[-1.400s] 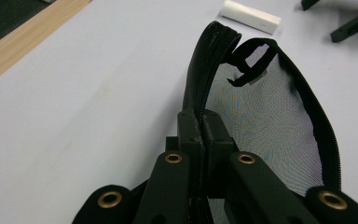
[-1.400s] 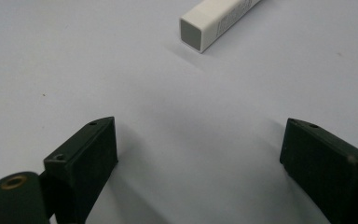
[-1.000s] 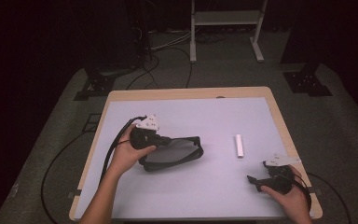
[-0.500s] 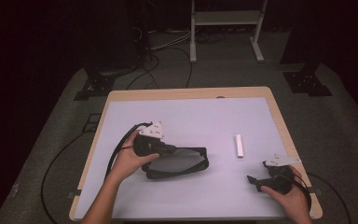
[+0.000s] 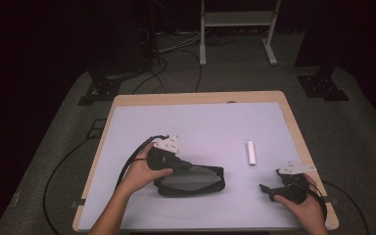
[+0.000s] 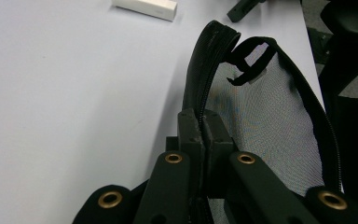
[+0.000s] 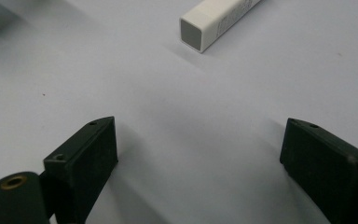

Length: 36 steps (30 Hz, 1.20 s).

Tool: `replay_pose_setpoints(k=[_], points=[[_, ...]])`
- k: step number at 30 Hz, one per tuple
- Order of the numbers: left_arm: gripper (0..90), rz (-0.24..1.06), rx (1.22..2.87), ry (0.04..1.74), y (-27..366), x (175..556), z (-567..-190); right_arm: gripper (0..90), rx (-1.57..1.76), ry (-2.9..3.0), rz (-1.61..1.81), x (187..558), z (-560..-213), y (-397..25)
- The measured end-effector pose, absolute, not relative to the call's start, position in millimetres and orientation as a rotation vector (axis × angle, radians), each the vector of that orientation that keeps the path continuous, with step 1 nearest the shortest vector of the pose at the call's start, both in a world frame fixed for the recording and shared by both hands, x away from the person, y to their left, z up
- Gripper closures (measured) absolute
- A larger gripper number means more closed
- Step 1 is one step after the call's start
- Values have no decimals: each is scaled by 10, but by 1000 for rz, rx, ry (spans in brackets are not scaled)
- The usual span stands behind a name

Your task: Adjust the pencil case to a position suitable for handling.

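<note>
A black mesh zip pouch point(image 5: 196, 181) lies flat on the white table mat point(image 5: 200, 122), left of centre near the front. My left gripper point(image 5: 188, 166) is shut on the pouch's zipper edge at its left end. In the left gripper view the jaws point(image 6: 205, 126) pinch the zipper band, and the mesh point(image 6: 261, 116) spreads to the right. A small white bar point(image 5: 251, 153) lies right of centre. My right gripper point(image 5: 267, 192) rests near the front right corner, open with nothing in it. In the right gripper view it point(image 7: 198, 154) points toward the bar point(image 7: 216, 21), a short way off.
The mat covers a wooden table whose edge point(image 5: 293, 127) frames it. A cable point(image 5: 132, 164) trails from the left gripper off the table's left side. On the dark floor behind are more cables point(image 5: 176, 49), a white stand point(image 5: 235, 19) and black bases point(image 5: 323, 81).
My left gripper has moved right and a little toward the front, dragging the pouch with it across the mat. The right gripper and the white bar have stayed put.
</note>
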<state>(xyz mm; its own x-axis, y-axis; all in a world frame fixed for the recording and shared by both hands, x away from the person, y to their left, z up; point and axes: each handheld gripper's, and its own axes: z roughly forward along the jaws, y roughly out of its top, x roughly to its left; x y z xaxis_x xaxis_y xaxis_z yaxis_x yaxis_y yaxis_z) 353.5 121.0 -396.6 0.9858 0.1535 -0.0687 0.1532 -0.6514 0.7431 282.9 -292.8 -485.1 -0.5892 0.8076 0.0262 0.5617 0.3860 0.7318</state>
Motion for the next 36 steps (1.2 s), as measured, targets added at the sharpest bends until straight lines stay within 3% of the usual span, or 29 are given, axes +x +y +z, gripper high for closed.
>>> replay_pose_setpoints(k=[26, 28, 36], points=[[877, -38, 2327, 209, 1117, 3612, -4191, 102, 1192, 2316, 1026, 2829, -4851, -2928], [841, -25, 2346, 211, 1107, 3611, -4201, 102, 1192, 2316, 1025, 2829, -4851, -2928], [548, 45, 2330, 280, 1140, 3582, -4167, 102, 1195, 2315, 1027, 2829, -4851, -2929]])
